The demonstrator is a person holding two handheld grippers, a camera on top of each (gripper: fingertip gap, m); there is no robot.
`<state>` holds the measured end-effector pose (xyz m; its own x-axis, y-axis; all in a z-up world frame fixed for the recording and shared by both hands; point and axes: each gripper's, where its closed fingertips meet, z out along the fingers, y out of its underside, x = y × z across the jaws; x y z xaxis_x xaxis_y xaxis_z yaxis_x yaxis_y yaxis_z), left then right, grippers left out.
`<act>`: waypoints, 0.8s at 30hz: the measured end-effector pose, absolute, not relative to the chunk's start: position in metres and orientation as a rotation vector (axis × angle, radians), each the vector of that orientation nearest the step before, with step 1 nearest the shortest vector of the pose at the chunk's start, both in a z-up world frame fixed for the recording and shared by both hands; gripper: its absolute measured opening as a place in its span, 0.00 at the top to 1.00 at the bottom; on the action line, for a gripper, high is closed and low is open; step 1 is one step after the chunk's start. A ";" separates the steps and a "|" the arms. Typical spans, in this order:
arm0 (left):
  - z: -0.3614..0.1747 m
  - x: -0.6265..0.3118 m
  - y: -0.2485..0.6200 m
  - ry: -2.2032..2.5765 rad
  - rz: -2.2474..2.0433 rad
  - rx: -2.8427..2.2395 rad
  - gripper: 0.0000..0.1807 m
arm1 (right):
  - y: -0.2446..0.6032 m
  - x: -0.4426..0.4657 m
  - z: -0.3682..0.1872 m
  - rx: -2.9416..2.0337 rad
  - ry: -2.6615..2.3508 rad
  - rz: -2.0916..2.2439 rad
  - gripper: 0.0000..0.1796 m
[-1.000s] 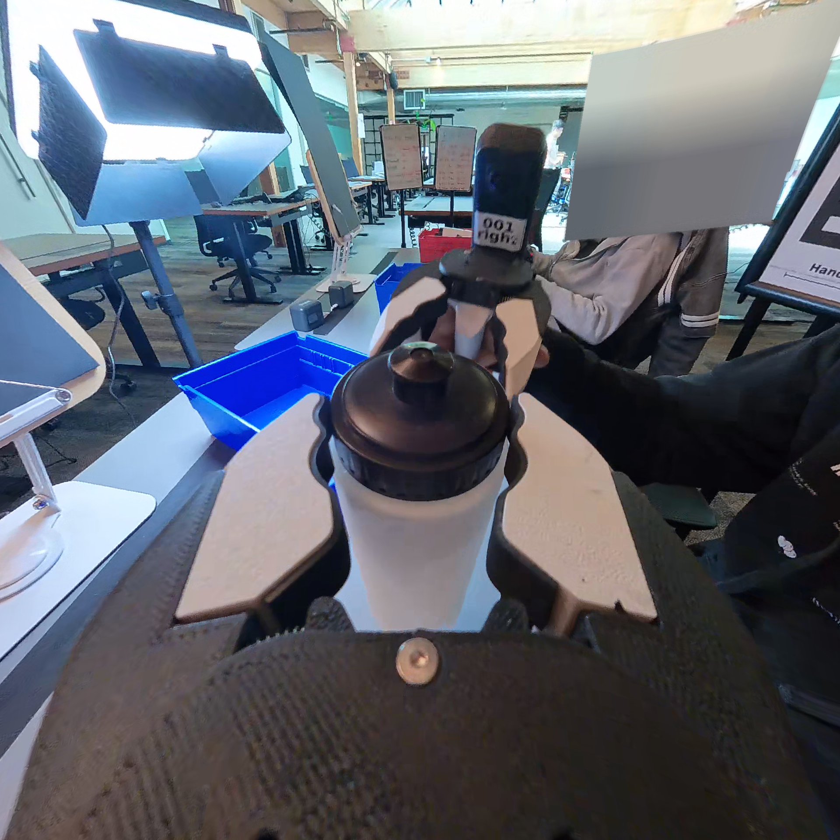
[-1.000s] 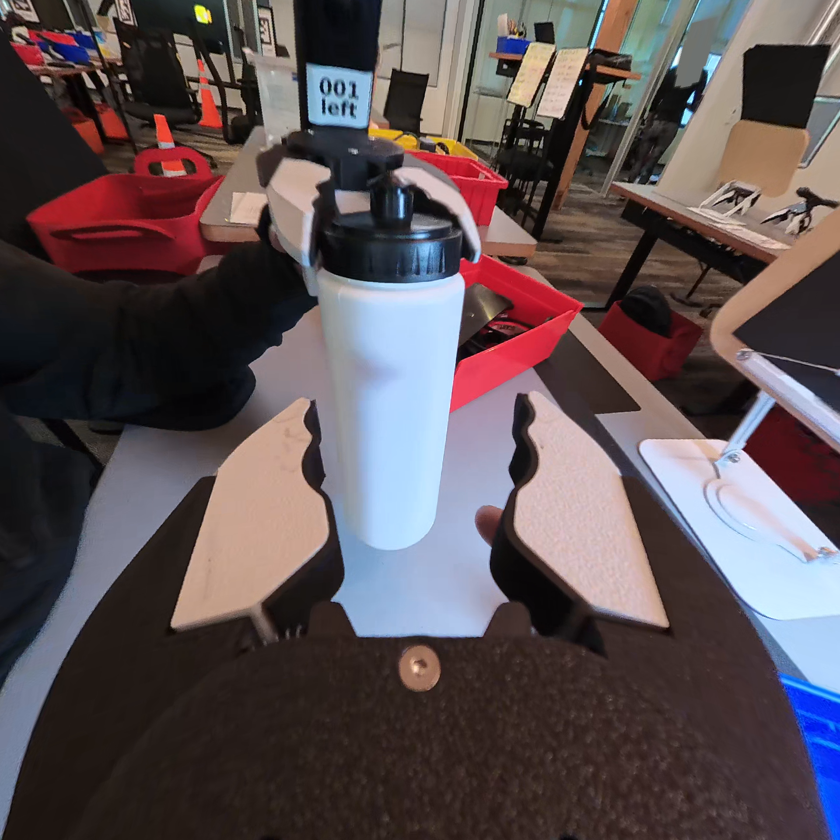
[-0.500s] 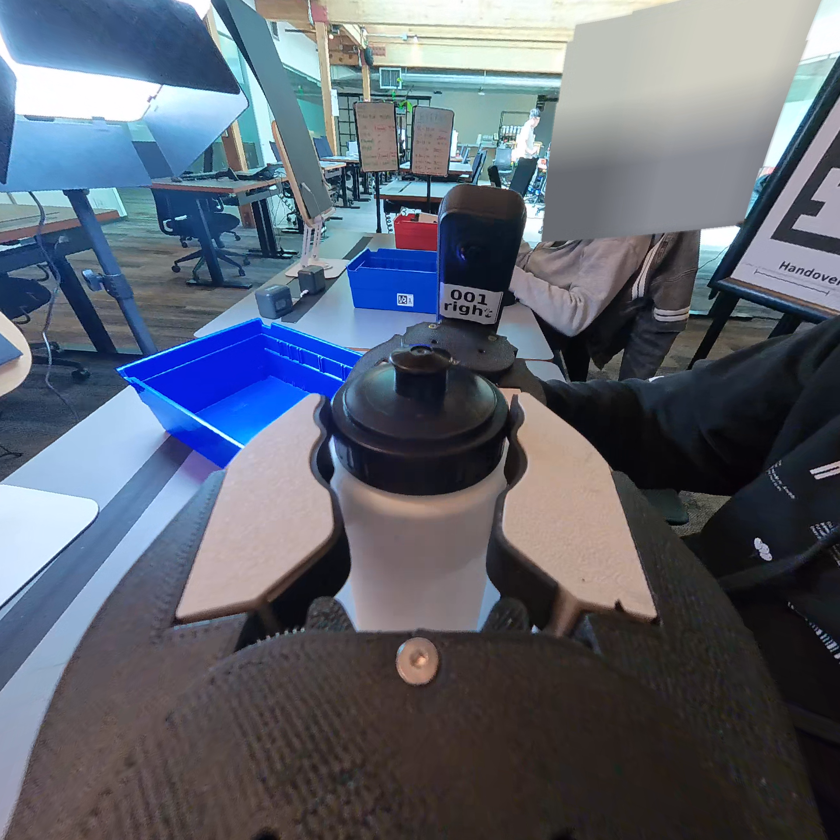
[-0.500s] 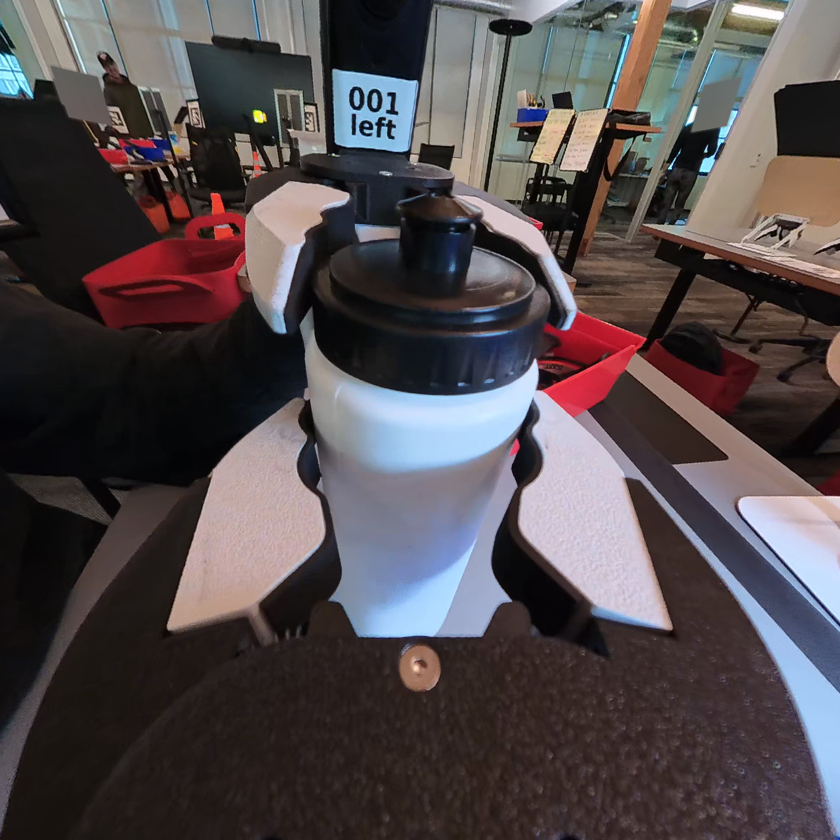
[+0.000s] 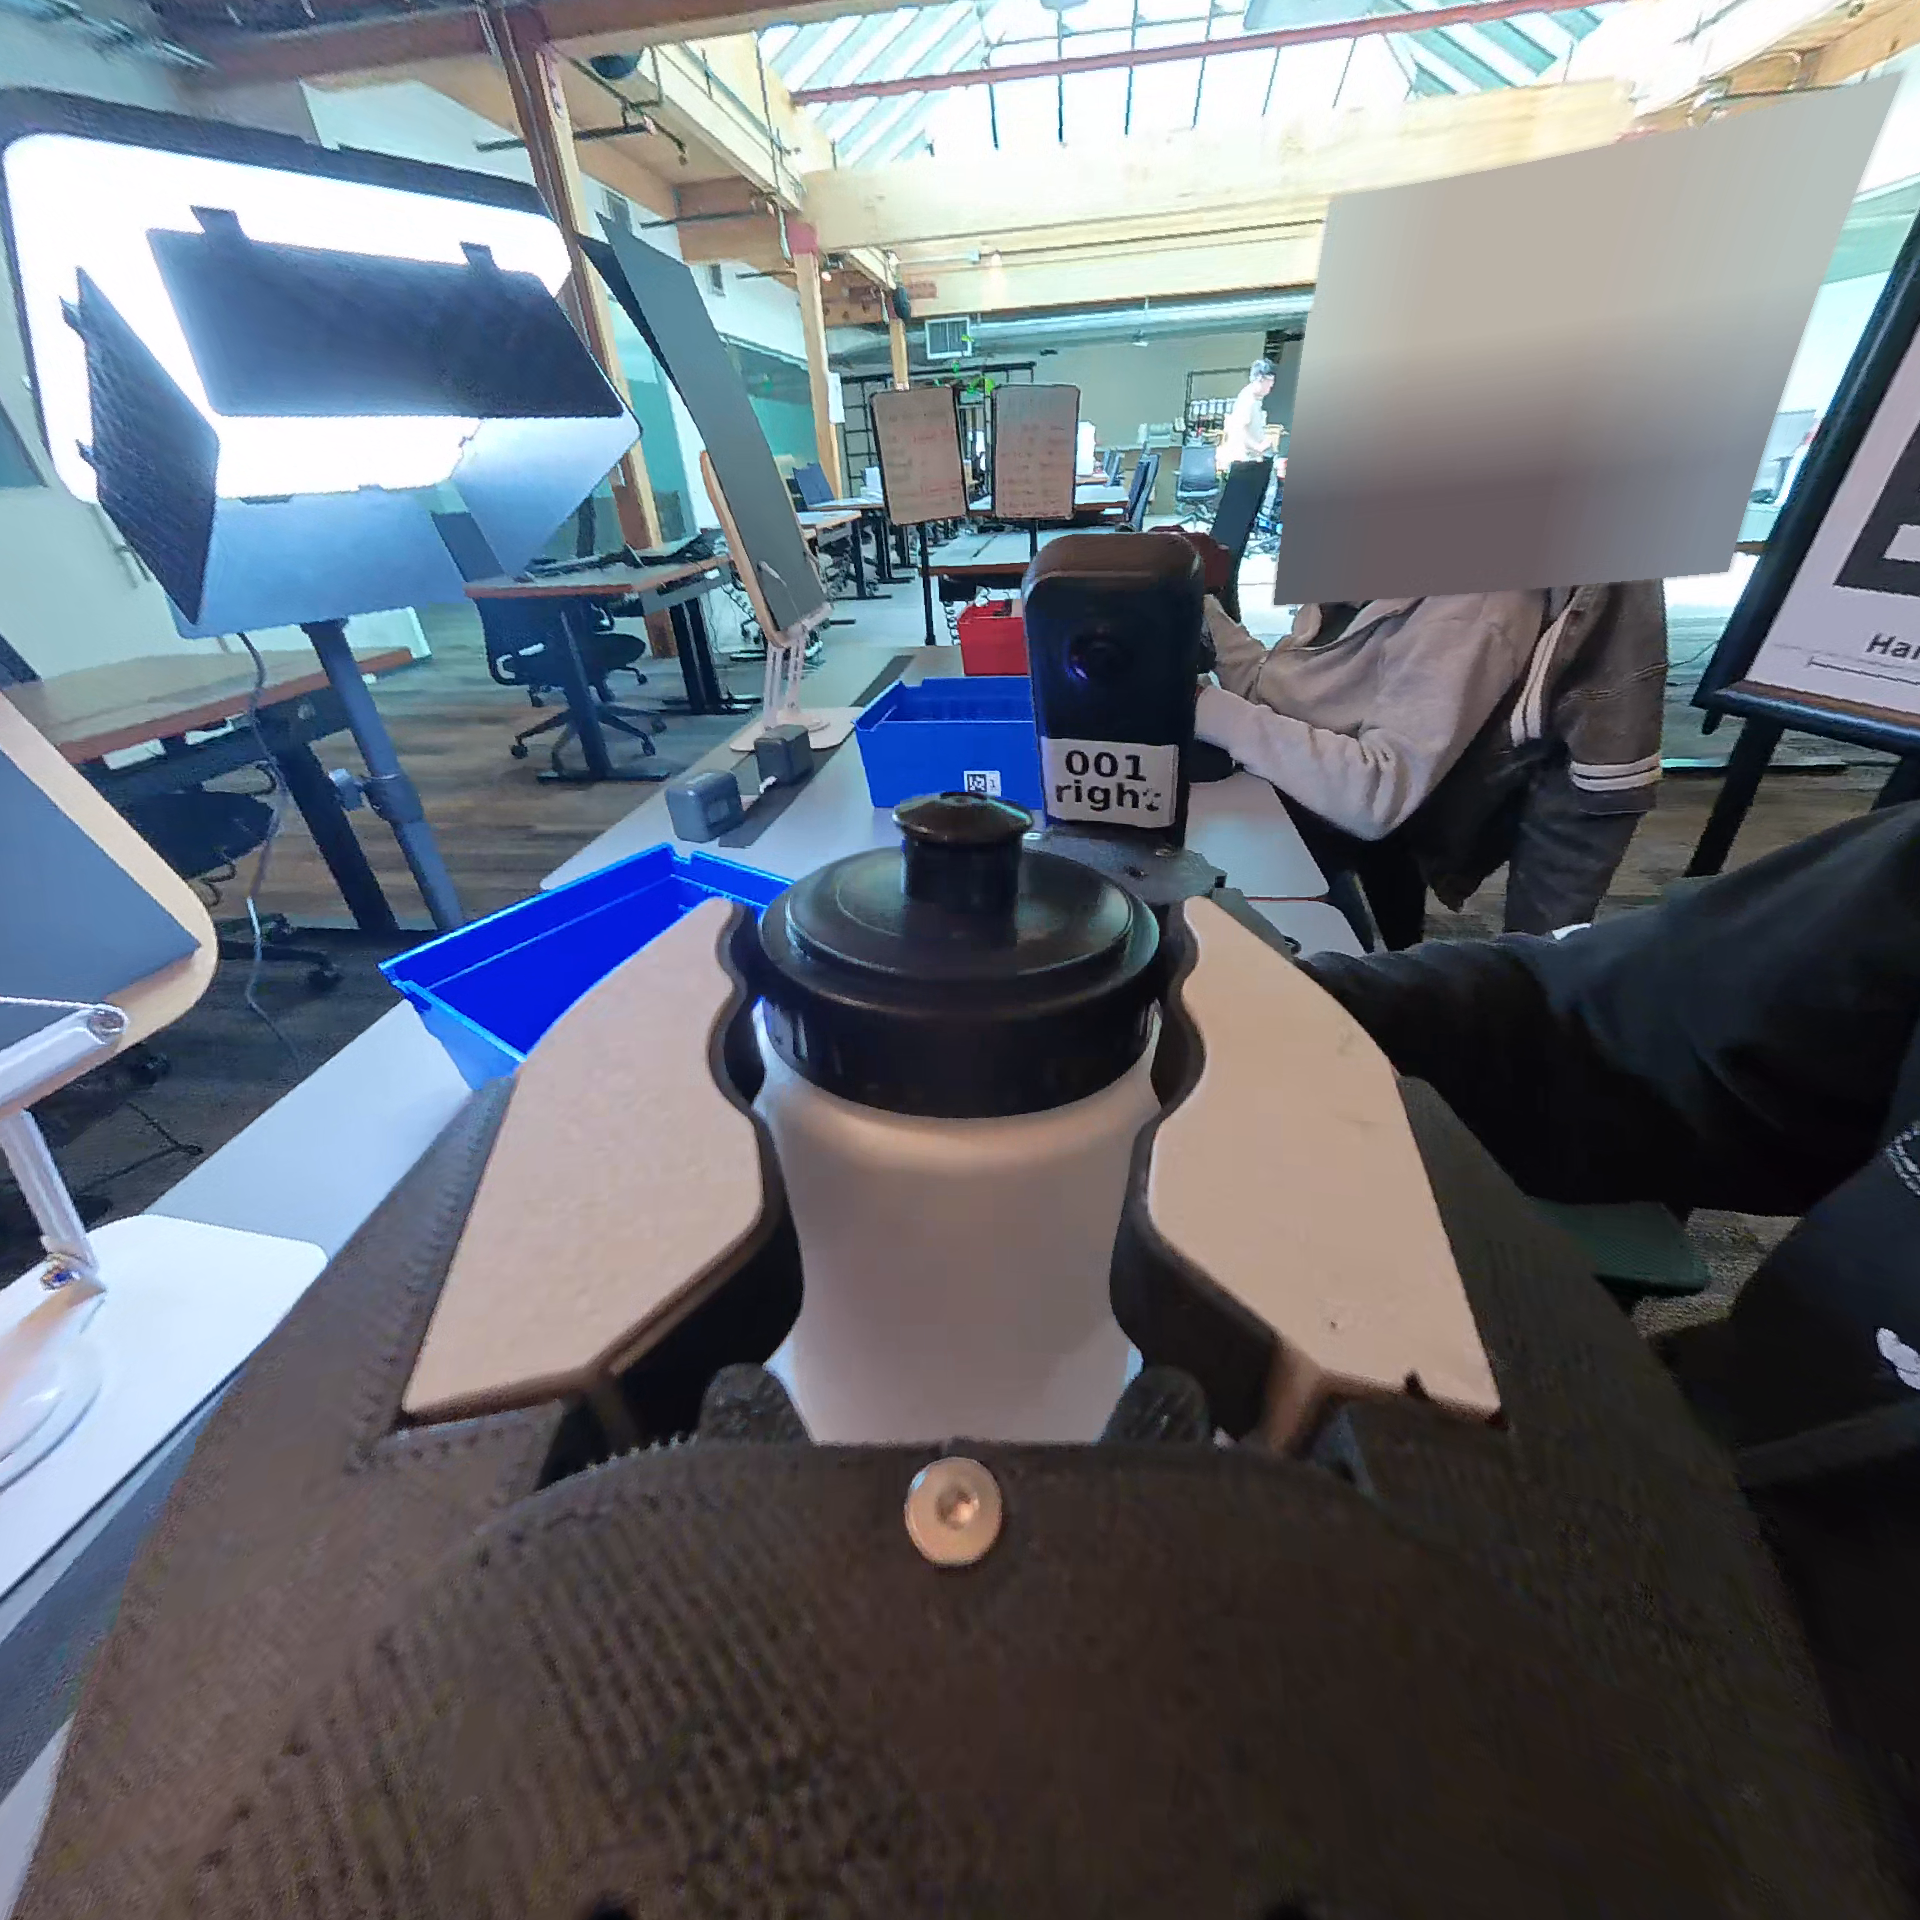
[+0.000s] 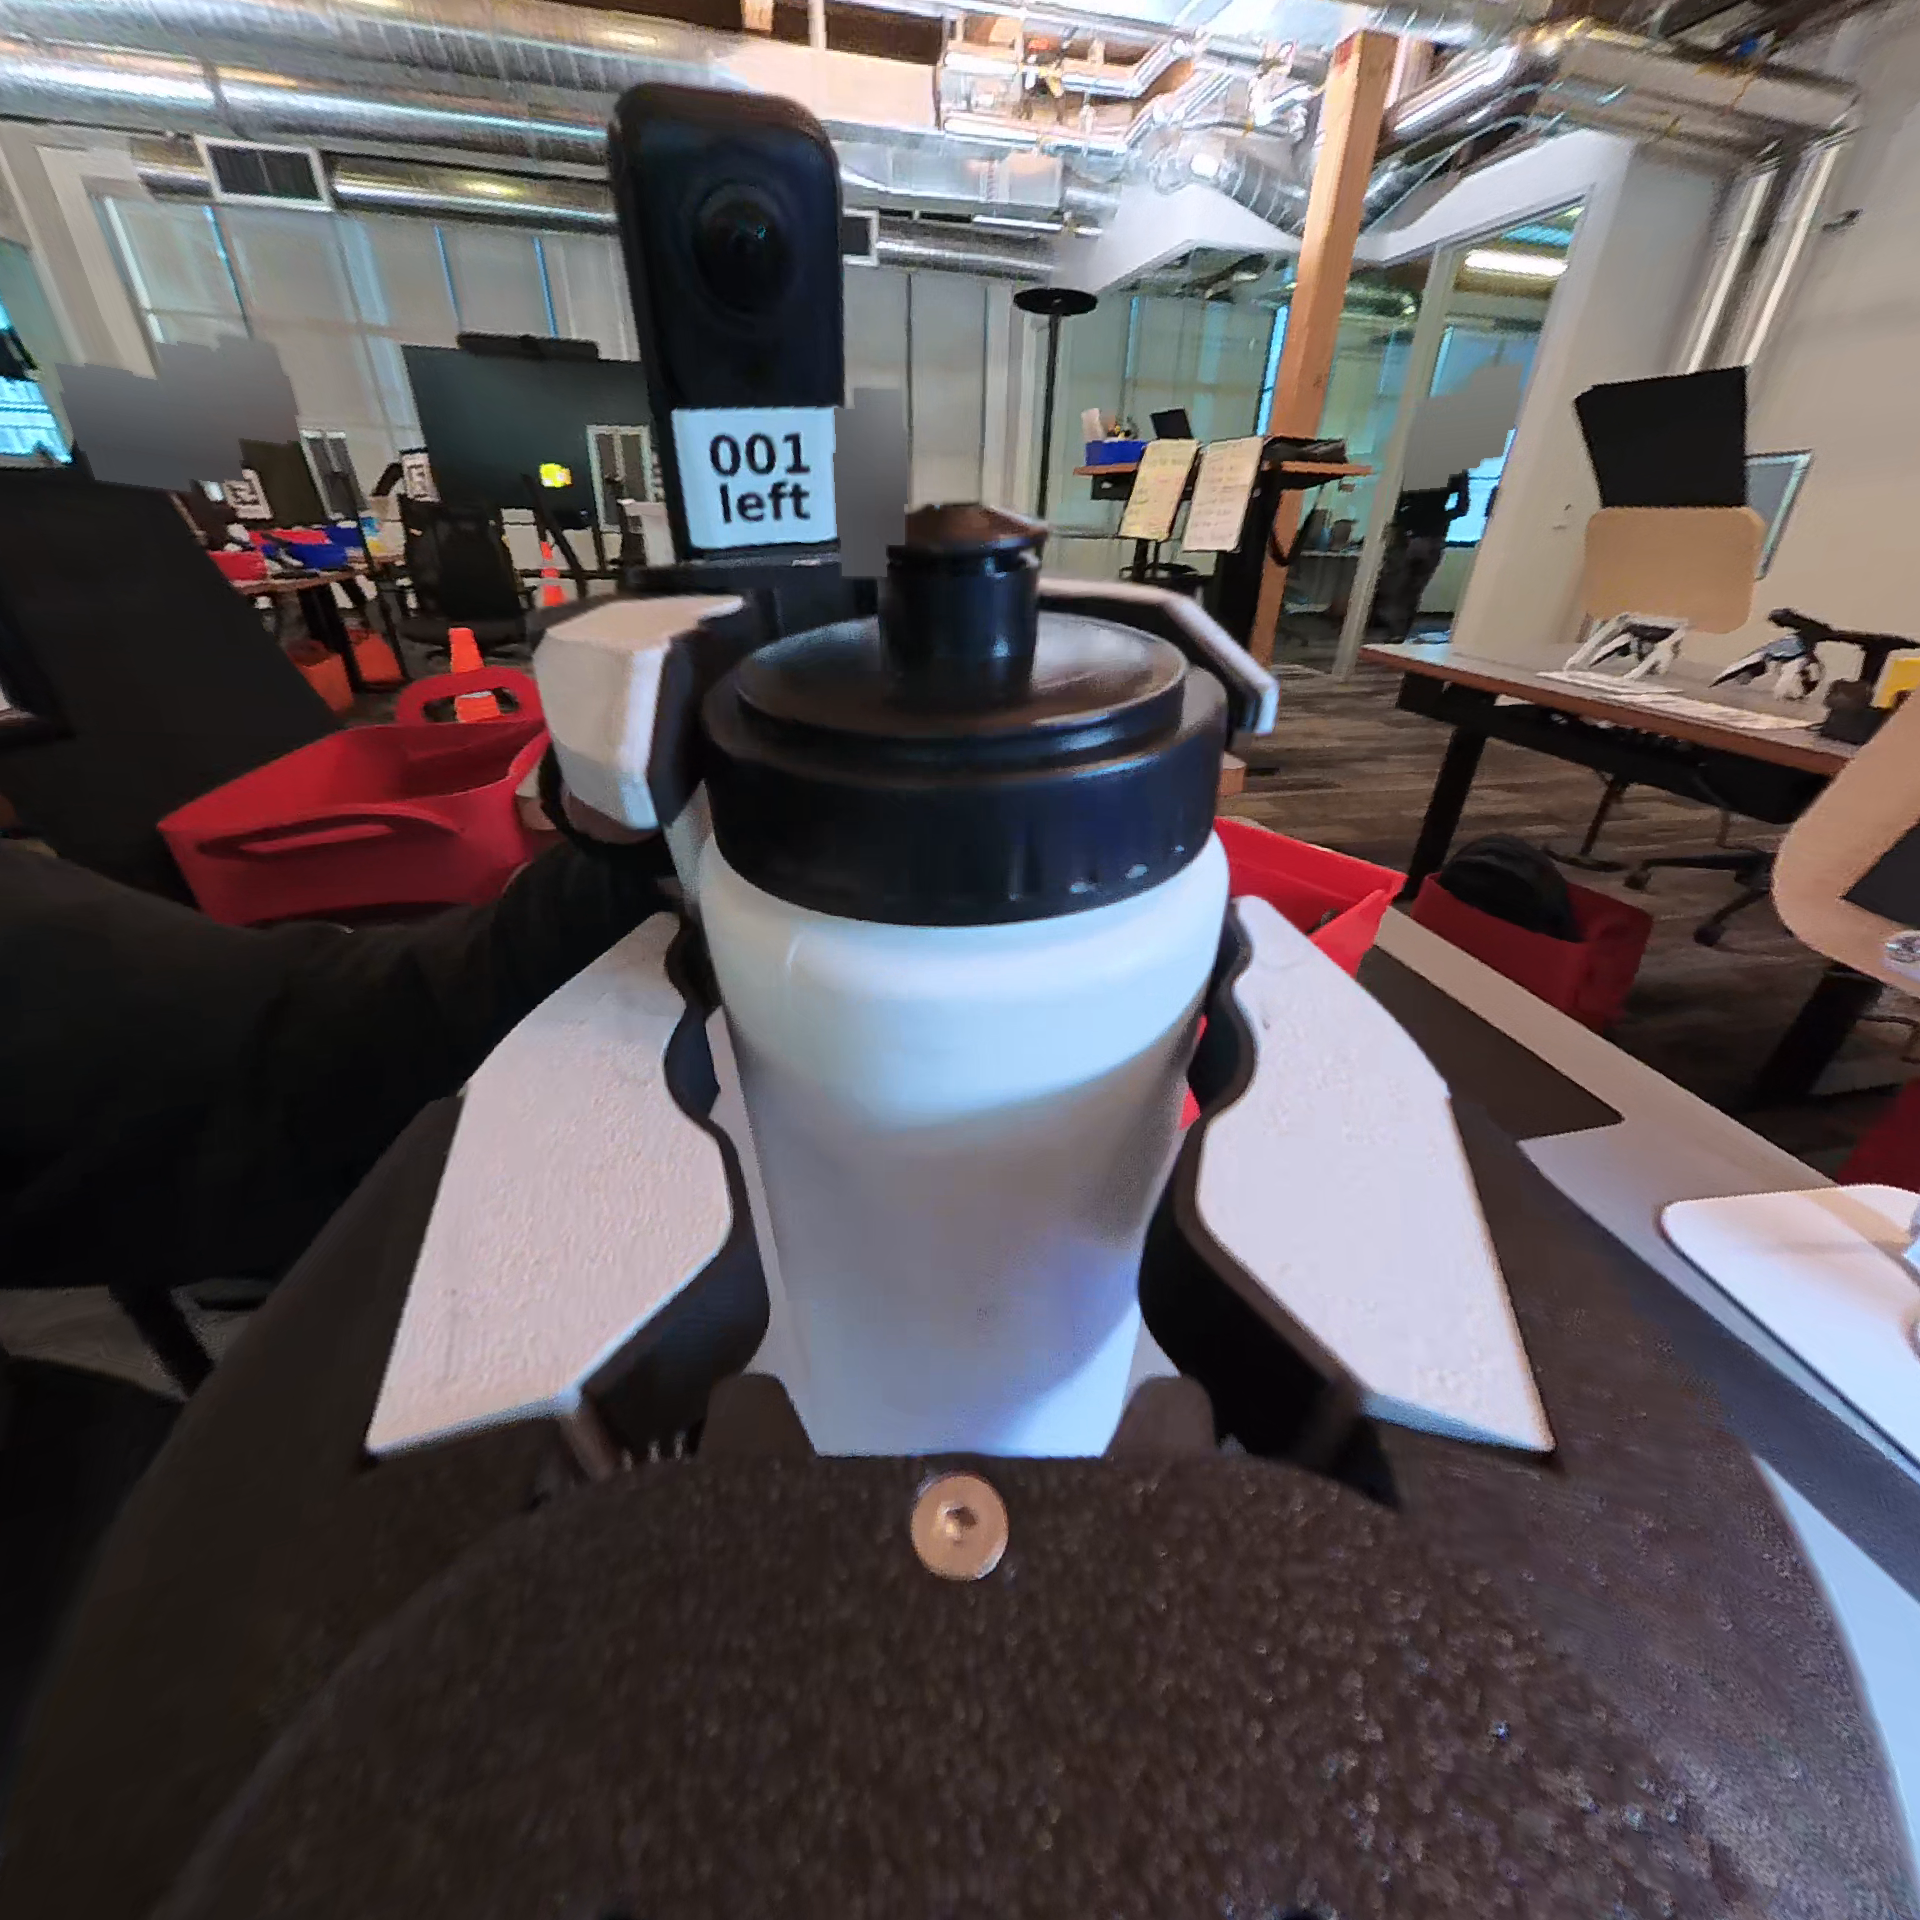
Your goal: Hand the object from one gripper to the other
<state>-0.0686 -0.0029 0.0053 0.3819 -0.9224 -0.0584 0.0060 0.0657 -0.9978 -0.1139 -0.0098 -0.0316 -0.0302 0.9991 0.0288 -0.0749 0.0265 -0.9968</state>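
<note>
**Bottle held between two grippers**

Bottle [image 5: 961,1226]: white body, black screw cap [image 5: 956,977] with a pull spout. It stands upright in the air above a grey table [image 5: 322,1143], between two grippers that face each other.

Left gripper [image 5: 956,1049]: jaws closed on the bottle. In the left wrist view the pale fingers [image 5: 613,1174] press the neck just under the cap from both sides. In the right wrist view it shows behind the bottle, its white fingertips [image 6: 613,717] wrapping the cap rim at the far side.

Right gripper [image 6: 961,1081]: jaws closed on the bottle's white body below the cap, both fingers [image 6: 571,1226] touching its sides. In the left wrist view only its top plate and camera [image 5: 1112,686] show behind the cap; the fingers are hidden there.

Sleeves: a dark sleeve [image 5: 1621,1029] reaches in from the right of the left wrist view, another [image 6: 260,1039] from the left of the right wrist view.

Surroundings, left wrist view: a blue bin [image 5: 540,966] on the table just beyond the gripper, a second blue bin [image 5: 940,738] farther back, a lit studio lamp [image 5: 301,374] on a stand at left, a seated person [image 5: 1434,717] in a grey top at right.

Surroundings, right wrist view: a red bin [image 6: 1299,904] behind the bottle, a red tub [image 6: 343,821] at left, a white stand base [image 6: 1808,1268] on the table at right.
</note>
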 end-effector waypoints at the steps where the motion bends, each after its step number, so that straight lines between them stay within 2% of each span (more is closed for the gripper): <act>1: 0.005 -0.068 -0.003 0.932 -0.882 -1.305 0.59 | -0.010 -0.115 -0.030 -1.117 -1.180 1.229 0.48; 17: 0.000 -0.070 -0.004 0.989 -0.819 -1.343 0.59 | -0.010 -0.111 -0.044 -1.171 -1.299 1.280 0.52; 20: 0.009 -0.083 -0.006 0.960 -0.856 -1.329 0.62 | 0.000 -0.102 -0.042 -1.185 -1.288 1.267 0.52; 24: 0.007 -0.097 -0.005 0.966 -0.894 -1.360 0.59 | 0.018 -0.084 -0.030 -1.189 -1.251 1.201 0.52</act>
<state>-0.0968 -0.0052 0.0071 0.3632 -0.9309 -0.0375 -0.0343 0.0269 -0.9991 -0.0837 0.0179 -0.0301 -0.0255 0.9993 0.0257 0.0151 0.0261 -0.9995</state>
